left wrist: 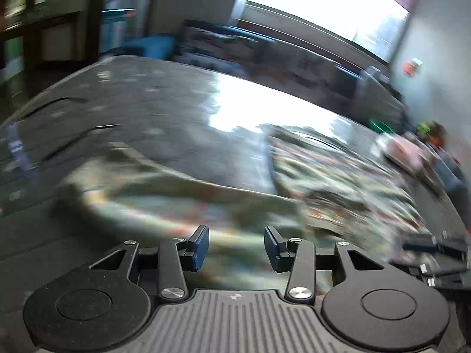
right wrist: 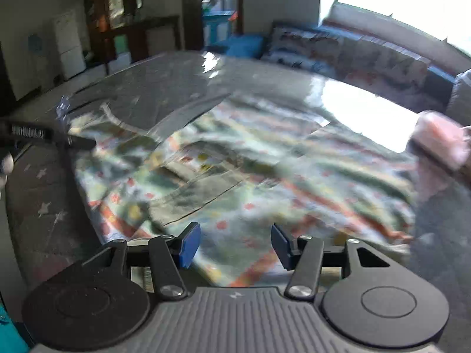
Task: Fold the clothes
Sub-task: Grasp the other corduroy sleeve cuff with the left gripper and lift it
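Note:
A pale green garment (left wrist: 338, 176) printed with red and orange shapes lies spread on the grey star-patterned table cover (left wrist: 147, 103); the picture is blurred. My left gripper (left wrist: 237, 247) hangs open over the garment's near-left part, its blue pads apart with nothing between them. In the right wrist view the same garment (right wrist: 265, 161) fills the middle of the cover (right wrist: 38, 191), with folds and a flap across it. My right gripper (right wrist: 235, 244) is open above its near edge, holding nothing. Each gripper shows at the edge of the other's view.
A pink folded piece (right wrist: 441, 138) lies at the table's right side, seen also as a pink blur (left wrist: 403, 153). Behind the table stands a sofa with patterned cushions (right wrist: 323, 47) under a bright window. Dark cabinets (right wrist: 123, 20) stand at the back left.

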The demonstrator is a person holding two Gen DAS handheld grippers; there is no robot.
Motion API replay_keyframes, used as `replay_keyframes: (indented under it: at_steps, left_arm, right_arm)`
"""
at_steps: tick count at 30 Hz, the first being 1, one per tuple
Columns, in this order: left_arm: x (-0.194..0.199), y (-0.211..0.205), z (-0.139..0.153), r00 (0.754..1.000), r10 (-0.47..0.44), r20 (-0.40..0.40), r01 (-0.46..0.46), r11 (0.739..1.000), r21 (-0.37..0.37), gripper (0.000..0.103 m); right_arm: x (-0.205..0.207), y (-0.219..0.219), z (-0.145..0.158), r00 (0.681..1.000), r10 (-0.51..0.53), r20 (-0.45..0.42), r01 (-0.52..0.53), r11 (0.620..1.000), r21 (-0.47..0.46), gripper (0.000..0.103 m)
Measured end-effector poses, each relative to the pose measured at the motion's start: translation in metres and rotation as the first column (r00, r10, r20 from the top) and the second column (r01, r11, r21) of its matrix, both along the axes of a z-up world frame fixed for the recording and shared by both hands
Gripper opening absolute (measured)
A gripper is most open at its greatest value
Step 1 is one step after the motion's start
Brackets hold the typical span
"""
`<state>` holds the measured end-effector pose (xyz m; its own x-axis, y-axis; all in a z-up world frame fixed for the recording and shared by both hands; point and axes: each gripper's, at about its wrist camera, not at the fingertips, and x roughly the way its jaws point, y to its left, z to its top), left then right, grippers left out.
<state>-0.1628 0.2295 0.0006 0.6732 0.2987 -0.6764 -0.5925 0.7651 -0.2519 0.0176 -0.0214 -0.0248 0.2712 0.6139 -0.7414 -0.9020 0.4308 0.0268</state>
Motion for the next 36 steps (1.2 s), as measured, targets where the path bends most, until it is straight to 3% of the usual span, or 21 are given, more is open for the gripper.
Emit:
replay_keyframes:
  at_steps: [4,9,12,15,18,20,22,24,29,33,36]
  left_arm:
    - [-0.026,0.037,-0.004,0.983,0.181,-0.011,-0.181,0.983,-0.001,0.046]
    - [-0.039,0.077,-0.012,0.935,0.352,-0.038,-0.351,0.936,0.024,0.046]
    - [-0.038,0.094,-0.018,0.916,0.398,-0.048,-0.398,0.917,0.010,0.045]
    - [-0.034,0.100,-0.020,0.913,0.405,-0.053,-0.404,0.914,0.026,0.045]
    - [-0.029,0.099,-0.021,0.920,0.387,-0.059,-0.384,0.921,0.058,0.043]
    - [-0.026,0.097,-0.022,0.925,0.375,-0.061,-0.370,0.926,0.080,0.034]
    - [-0.027,0.095,-0.021,0.930,0.364,-0.054,-0.359,0.930,0.083,0.017]
    - [-0.029,0.097,-0.020,0.937,0.348,-0.034,-0.347,0.937,0.043,0.011]
    - [-0.029,0.071,0.012,0.962,0.265,0.068,-0.267,0.963,0.022,0.011]
    - [-0.012,0.031,0.044,0.981,0.111,0.156,-0.113,0.994,0.001,0.011]
    - [0.008,0.001,0.059,0.979,-0.011,0.205,0.014,1.000,-0.014,0.011]
  right_arm:
    - [0.000,0.007,-0.003,1.000,0.000,-0.010,0.000,1.000,-0.010,0.055]
    - [-0.006,0.002,0.008,1.000,0.011,0.021,-0.010,1.000,-0.002,0.055]
    - [-0.008,0.000,0.012,1.000,0.008,0.019,-0.008,1.000,0.009,0.055]
    - [-0.011,-0.003,0.015,1.000,0.009,0.030,-0.009,1.000,0.012,0.055]
    - [-0.013,-0.007,0.017,1.000,0.004,0.029,-0.005,1.000,0.023,0.056]
    - [-0.013,-0.010,0.019,1.000,-0.003,0.031,0.002,0.999,0.032,0.056]
    - [-0.013,-0.014,0.021,0.999,-0.010,0.032,0.009,0.999,0.042,0.056]
    - [-0.013,-0.018,0.023,0.999,-0.020,0.034,0.018,0.998,0.053,0.056]
    - [-0.011,-0.030,0.027,0.998,-0.047,0.039,0.044,0.996,0.077,0.056]
    - [-0.007,-0.040,0.028,0.996,-0.077,0.037,0.074,0.993,0.094,0.056]
    - [-0.003,-0.050,0.030,0.994,-0.105,0.035,0.100,0.988,0.115,0.056]
